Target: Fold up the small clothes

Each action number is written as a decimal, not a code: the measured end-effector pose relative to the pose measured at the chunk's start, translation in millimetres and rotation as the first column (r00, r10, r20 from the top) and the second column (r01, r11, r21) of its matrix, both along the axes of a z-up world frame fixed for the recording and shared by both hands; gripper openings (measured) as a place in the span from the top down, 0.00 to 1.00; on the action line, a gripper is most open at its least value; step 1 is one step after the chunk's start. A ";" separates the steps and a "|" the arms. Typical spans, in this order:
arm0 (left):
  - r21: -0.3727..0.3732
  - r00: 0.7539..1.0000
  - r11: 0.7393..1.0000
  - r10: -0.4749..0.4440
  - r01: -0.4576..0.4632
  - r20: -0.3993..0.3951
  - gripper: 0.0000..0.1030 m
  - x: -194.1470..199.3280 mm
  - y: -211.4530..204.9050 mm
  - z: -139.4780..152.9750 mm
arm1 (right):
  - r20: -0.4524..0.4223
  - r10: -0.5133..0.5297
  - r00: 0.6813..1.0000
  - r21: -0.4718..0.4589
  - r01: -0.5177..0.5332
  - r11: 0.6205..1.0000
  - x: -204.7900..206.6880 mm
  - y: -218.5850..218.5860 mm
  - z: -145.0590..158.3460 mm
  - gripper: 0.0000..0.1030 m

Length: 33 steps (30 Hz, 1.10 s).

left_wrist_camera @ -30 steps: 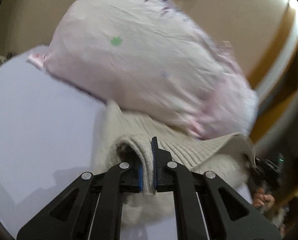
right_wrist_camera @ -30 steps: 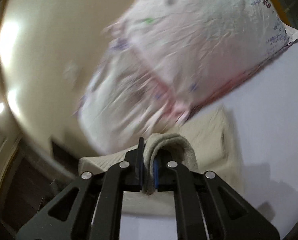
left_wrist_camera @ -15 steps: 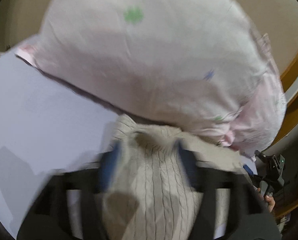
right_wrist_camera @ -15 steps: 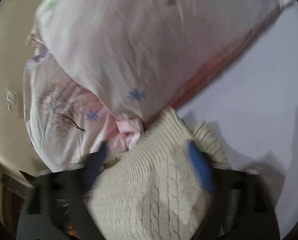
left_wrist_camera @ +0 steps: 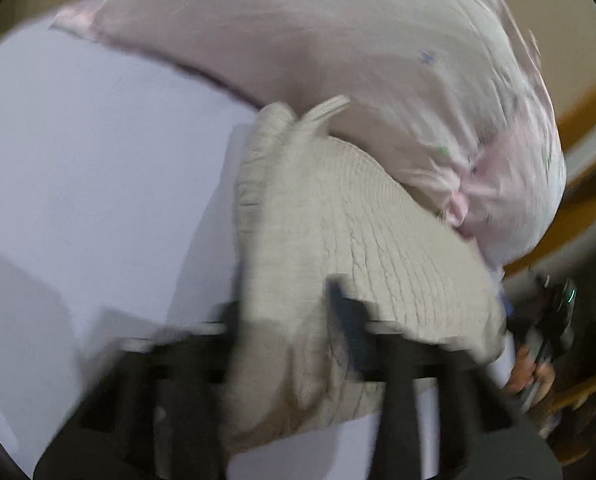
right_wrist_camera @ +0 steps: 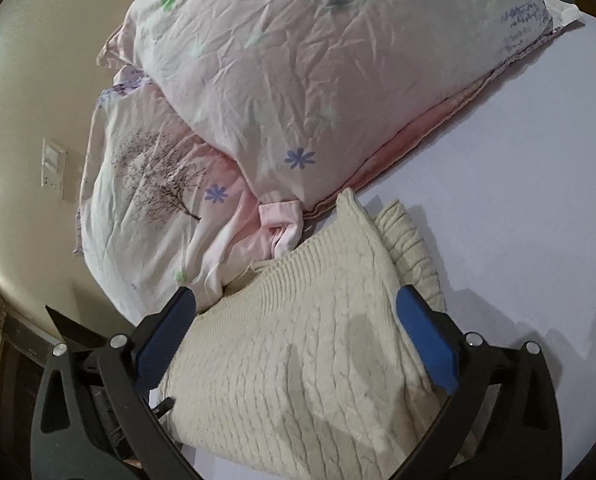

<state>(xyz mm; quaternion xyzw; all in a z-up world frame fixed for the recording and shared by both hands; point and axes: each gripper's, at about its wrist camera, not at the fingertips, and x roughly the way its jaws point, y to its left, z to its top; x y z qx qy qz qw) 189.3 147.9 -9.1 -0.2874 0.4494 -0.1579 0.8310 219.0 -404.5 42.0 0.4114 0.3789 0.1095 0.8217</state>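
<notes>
- Right wrist view is showing my right gripper (right_wrist_camera: 296, 336) with its jaws standing wide apart, the blue pads (right_wrist_camera: 427, 342) flanking the cream cable-knit sweater (right_wrist_camera: 309, 344) without pinching it.
- Sweater is lying folded on the pale lavender bed sheet (right_wrist_camera: 517, 184), its ribbed hem (right_wrist_camera: 407, 248) peeking out along the far-right side of the fold.
- Far edge of the sweater is sitting just beside the pink pillow (right_wrist_camera: 305, 64), which is lying across the head end of the bed.
- Second pillow with a tree print (right_wrist_camera: 154, 184) is lying partly under the first one, toward the bed's edge nearest the beige wall (right_wrist_camera: 26, 100); a light switch plate (right_wrist_camera: 53, 169) is showing on that wall.
- Left wrist view is badly blurred; my left gripper (left_wrist_camera: 286, 320) is showing as dark smeared shapes, with the sweater (left_wrist_camera: 357, 240) bulging between the two jaws.
- I am unable to tell from that blur whether the left jaws are pinching the knit or standing free of it.
- In the same view the sweater is lying on the sheet (left_wrist_camera: 98, 180) with its far end up against the pink pillow (left_wrist_camera: 337, 40).
- At the right edge of that view my hand (left_wrist_camera: 525, 372) is holding the other gripper's handle beyond the sweater.
</notes>
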 end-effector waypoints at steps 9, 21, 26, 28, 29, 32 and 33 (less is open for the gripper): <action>-0.150 0.951 0.965 -0.173 0.216 0.257 0.85 2.9 -93.8 102.3 | 0.073 -0.007 0.997 0.003 0.007 1.000 -22.7 -21.4 24.4 0.02; -0.094 0.697 0.703 -0.663 0.705 0.273 0.85 0.8 -369.5 71.0 | -0.017 -0.046 0.999 -0.037 0.045 0.998 -29.6 -65.7 21.0 0.02; -0.040 0.837 0.889 -0.413 0.456 0.359 0.40 -4.9 -257.0 95.6 | -0.141 0.106 0.984 -0.002 -0.107 0.994 -3.9 -58.9 2.7 0.02; 0.024 0.886 0.931 -0.354 0.364 0.300 0.37 2.1 -229.5 83.0 | -0.195 0.177 0.965 0.012 -0.178 0.984 8.4 -48.9 -9.4 0.02; 0.033 0.914 0.943 -0.330 0.332 0.237 0.36 8.9 -222.0 68.9 | -0.209 0.197 0.958 0.010 -0.199 0.980 11.9 -44.2 -12.7 0.02; 0.027 0.937 0.943 -0.331 0.330 0.114 0.34 19.5 -215.5 37.4 | -0.242 0.248 0.938 -0.021 -0.260 0.965 20.8 -29.5 -19.3 0.02; 0.032 0.937 0.942 -0.337 0.335 0.095 0.32 18.2 -215.7 31.1 | -0.253 0.256 0.933 -0.030 -0.272 0.962 22.2 -26.2 -21.7 0.02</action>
